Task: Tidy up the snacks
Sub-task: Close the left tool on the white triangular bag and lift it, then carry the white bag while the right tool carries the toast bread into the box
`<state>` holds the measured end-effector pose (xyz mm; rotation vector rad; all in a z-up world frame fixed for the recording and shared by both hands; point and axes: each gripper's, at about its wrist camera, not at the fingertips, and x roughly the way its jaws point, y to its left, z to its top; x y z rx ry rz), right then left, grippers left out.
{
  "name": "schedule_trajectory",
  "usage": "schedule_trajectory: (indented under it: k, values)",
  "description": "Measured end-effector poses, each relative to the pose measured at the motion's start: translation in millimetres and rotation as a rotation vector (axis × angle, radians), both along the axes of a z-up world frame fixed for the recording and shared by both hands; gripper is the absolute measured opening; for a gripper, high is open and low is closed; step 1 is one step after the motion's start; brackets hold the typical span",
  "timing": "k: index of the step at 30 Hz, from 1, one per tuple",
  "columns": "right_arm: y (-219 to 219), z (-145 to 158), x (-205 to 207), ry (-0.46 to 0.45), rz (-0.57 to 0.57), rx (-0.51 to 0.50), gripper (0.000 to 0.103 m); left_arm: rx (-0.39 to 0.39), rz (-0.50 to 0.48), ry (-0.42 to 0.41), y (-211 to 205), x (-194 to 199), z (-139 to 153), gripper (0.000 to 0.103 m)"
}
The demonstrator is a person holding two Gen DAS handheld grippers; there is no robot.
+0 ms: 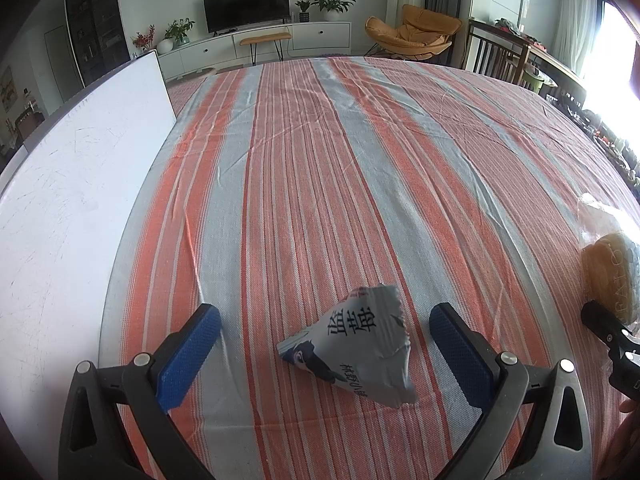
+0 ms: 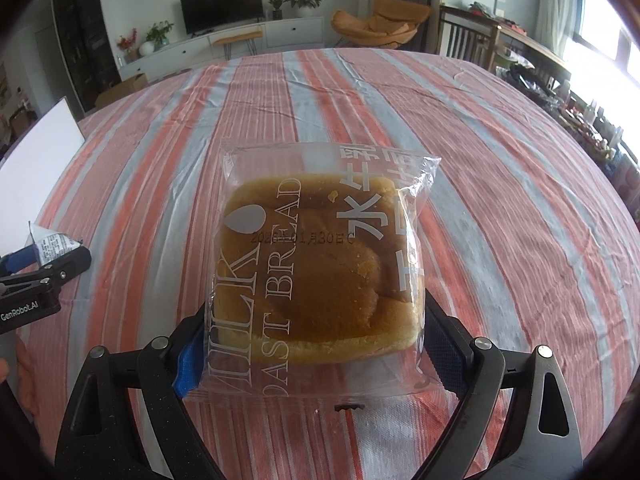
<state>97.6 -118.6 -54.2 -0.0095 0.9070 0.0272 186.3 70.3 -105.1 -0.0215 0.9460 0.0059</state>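
Between the fingers of the left tongs, a small grey triangular snack packet with dark printed characters lies on the striped cloth, well clear of both blue pads; these tongs stand wide apart and grip nothing. Just to their right in the left wrist view, the tip of the right tongs shows beside the edge of the bread. Seen from the right wrist, the right tongs are spread wide on either side of a clear bag of toast bread that rests flat on the cloth; the bag's near corners overlap the pads, and whether the pads touch the wrapper cannot be told, though nothing looks squeezed. Beyond the packet, a white board lies along the left side of the counter, partly over the cloth's edge. Farther back, past the counter's far edge, stand a white cabinet with a dark television and potted plants, and an orange lounge chair.
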Motion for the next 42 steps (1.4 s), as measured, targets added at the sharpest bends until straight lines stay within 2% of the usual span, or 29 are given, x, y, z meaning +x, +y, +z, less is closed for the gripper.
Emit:
schedule_trajectory:
  k: [6, 8, 12, 13, 14, 16, 17, 19, 25, 32, 35, 38, 40, 42]
  values:
    - [1, 0, 0, 0.001, -0.001, -0.006, 0.093, -0.001, -0.006, 0.009, 0, 1, 0, 0.103]
    - [1, -1, 0, 0.005, -0.002, -0.006, 0.093, -0.004, -0.019, 0.042, 1, 4, 1, 0.103]
    - [-1, 4, 6, 0.072, -0.023, 0.015, 0.093, -0.002, -0.051, 0.133, -1, 8, 3, 0.102]
    - [-3, 5, 6, 0.072, -0.028, 0.029, 0.09, -0.003, -0.058, 0.13, -1, 6, 4, 0.095]
    - [-7, 8, 6, 0.058, -0.032, 0.057, 0.088, -0.003, -0.068, 0.112, -3, 3, 7, 0.072]
    - [-12, 13, 2, 0.037, -0.036, 0.079, 0.078, 0.013, -0.104, 0.083, -8, -4, 14, 0.039]
    - [-14, 15, 1, 0.034, -0.037, 0.083, 0.075, 0.023, -0.113, 0.088, -9, -6, 16, 0.034]
    - [-21, 22, -5, 0.027, -0.044, 0.116, 0.074, 0.02, -0.119, 0.082, -10, -13, 18, 0.033]
    - [-45, 53, -37, -0.054, -0.026, 0.19, 0.074, -0.176, -0.12, 0.038, 4, -43, 44, 0.031]
    - [-48, 93, -56, -0.119, 0.014, 0.18, 0.074, -0.299, -0.143, -0.082, 13, -82, 108, 0.031]
    - [-25, 115, -56, -0.144, 0.07, 0.18, 0.074, -0.362, -0.128, -0.137, 30, -100, 137, 0.031]
    - [17, 138, -58, -0.168, 0.168, 0.188, 0.074, -0.449, -0.093, -0.195, 62, -124, 170, 0.031]
    - [52, 154, -61, -0.187, 0.251, 0.191, 0.074, -0.455, -0.051, -0.248, 90, -142, 193, 0.031]
    - [101, 174, -64, -0.199, 0.368, 0.22, 0.074, -0.408, 0.009, -0.302, 119, -161, 213, 0.032]
